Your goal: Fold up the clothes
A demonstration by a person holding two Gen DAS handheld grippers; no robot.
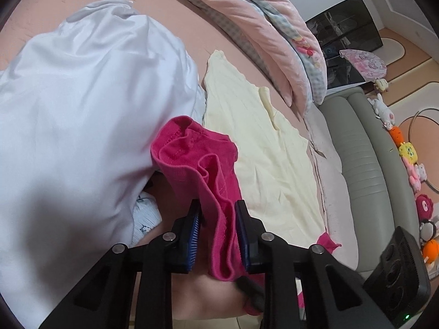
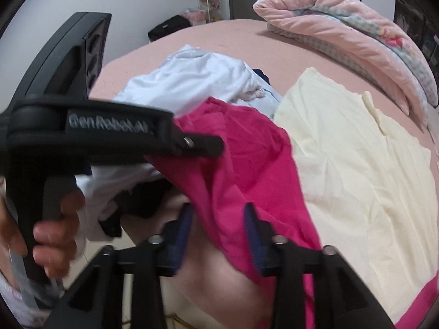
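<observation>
**Pink garment bunched between both sets of jaws**

Closest to the lens in the left wrist view, we see the left gripper [image 1: 216, 230] with its blue pads nipping a gathered fold of the pink garment [image 1: 203, 161]; the right pad touches the cloth and the left pad sits just beside it, so we judge a light pinch. From there the fold runs up the middle of the frame, its long axis near vertical, ending in a stitched hem that points toward the upper left.

Going from largest down: the pink bed [image 1: 170, 8] carries everything, a white garment [image 1: 82, 96] fills the left of that frame, and a cream garment [image 1: 263, 142] lies flat to the right, touching the pink one's edge.

In the right wrist view the right gripper [image 2: 218, 235] stands parted, cloth hanging between the pads without being pressed. A hand [image 2: 52, 235] at lower left holds the other tool. Both grippers sit at the garment's near end; we judge the left one nearer its hem.
</observation>
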